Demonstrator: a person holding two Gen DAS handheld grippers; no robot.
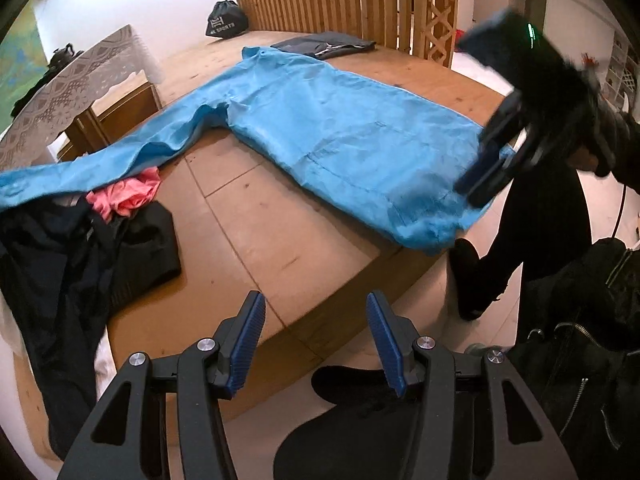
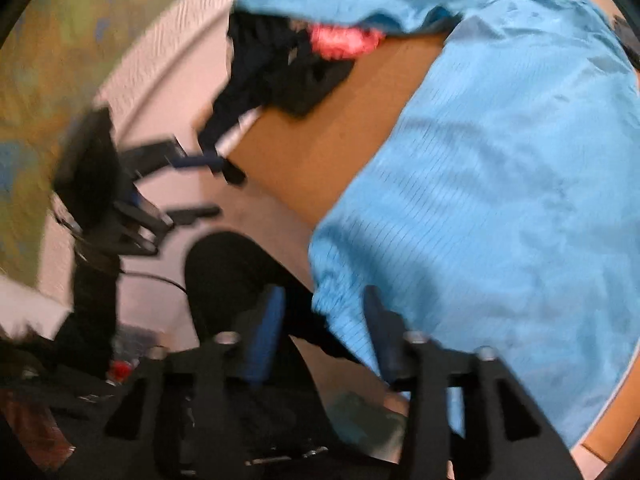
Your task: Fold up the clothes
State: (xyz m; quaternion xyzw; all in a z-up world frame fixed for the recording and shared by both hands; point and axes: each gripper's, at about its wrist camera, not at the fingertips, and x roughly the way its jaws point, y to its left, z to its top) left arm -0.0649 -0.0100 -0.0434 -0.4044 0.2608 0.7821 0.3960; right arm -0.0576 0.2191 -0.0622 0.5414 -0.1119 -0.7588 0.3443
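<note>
The blue garment [image 1: 340, 132] was thin, slightly shiny cloth with fine stripes. It lay flat on the wooden platform [image 1: 256, 216], which was made of plywood panels with visible seams. Its long axis ran from the collar at the far side to the hem at the near edge, and one sleeve stretched left over a pile of dark clothes [image 1: 80, 248] and a pink piece [image 1: 128, 196]. A slatted wooden fence [image 1: 352, 8] stood behind. The left gripper [image 1: 316, 344] was released and held nothing. The right gripper [image 2: 324, 332] was spread too, with the hem just beside one finger.
</note>
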